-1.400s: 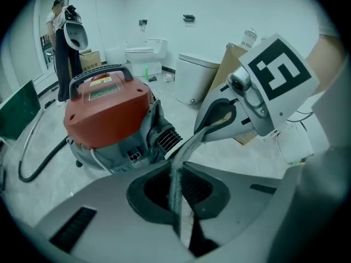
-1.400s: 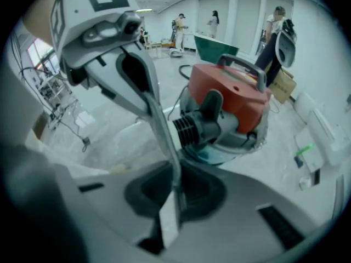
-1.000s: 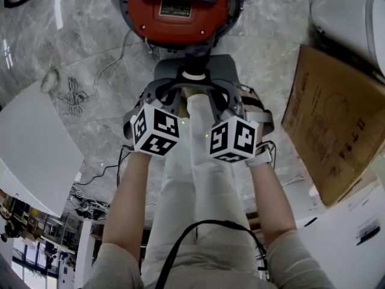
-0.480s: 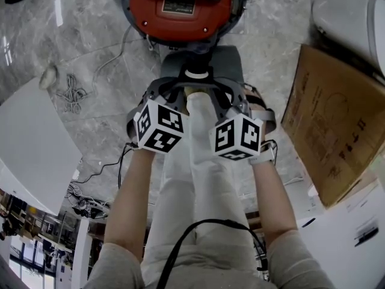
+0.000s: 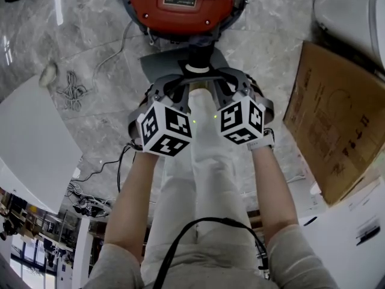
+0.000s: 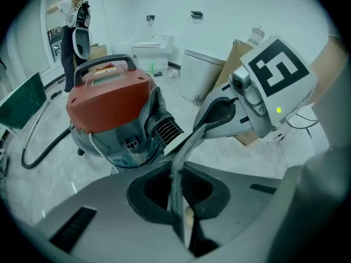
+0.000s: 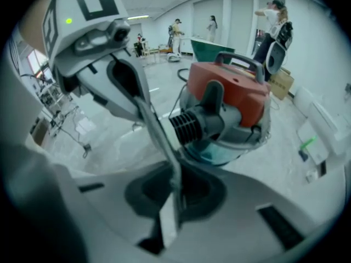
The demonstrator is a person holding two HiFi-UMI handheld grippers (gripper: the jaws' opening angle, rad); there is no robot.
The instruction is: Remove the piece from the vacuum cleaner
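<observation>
Both grippers have shifted toward the top of the head view since a second ago, closer to the vacuum cleaner [image 5: 180, 5], and the right one's marker cube has rolled to show different faces. The flat gray piece [image 5: 161, 64] they carry now lies more askew just below the vacuum's red top.

The left gripper [image 5: 180, 92] has its jaws closed on the thin edge of that piece, which rises from between them toward the centre of the left gripper view. The right gripper [image 5: 219, 88] is likewise clamped on the piece from the other side, so the two grippers meet almost tip to tip. The piece sits in front of the vacuum's ribbed black port [image 7: 186, 126], at centre frame.

The vacuum's translucent lower tank [image 7: 230, 149] is the one container in close view; its contents cannot be made out. A cardboard sheet [image 5: 337, 119] lies at the right edge of the head view.
</observation>
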